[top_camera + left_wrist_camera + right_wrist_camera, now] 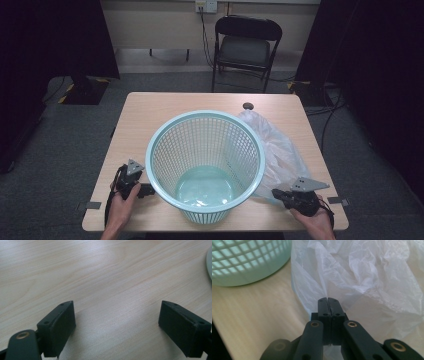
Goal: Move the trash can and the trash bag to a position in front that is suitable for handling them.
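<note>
A pale green plastic lattice basket (205, 162) stands upright in the middle of the light wooden table (150, 107), and I place everything by it. My left gripper (146, 190) rests on the table just left of the basket's base, its jaws spread wide with only bare wood between them; in the left gripper view the basket's rim (209, 263) curves in at the far right edge. My right gripper (276, 193) sits at the basket's right, near the front edge of the table. Its fingers (323, 306) are pressed together, pinching the near edge of the thin, crumpled, translucent white plastic bag (367, 277). That bag lies spread on the table to the right of the basket and behind it, touching the basket's wall (244, 262).
</note>
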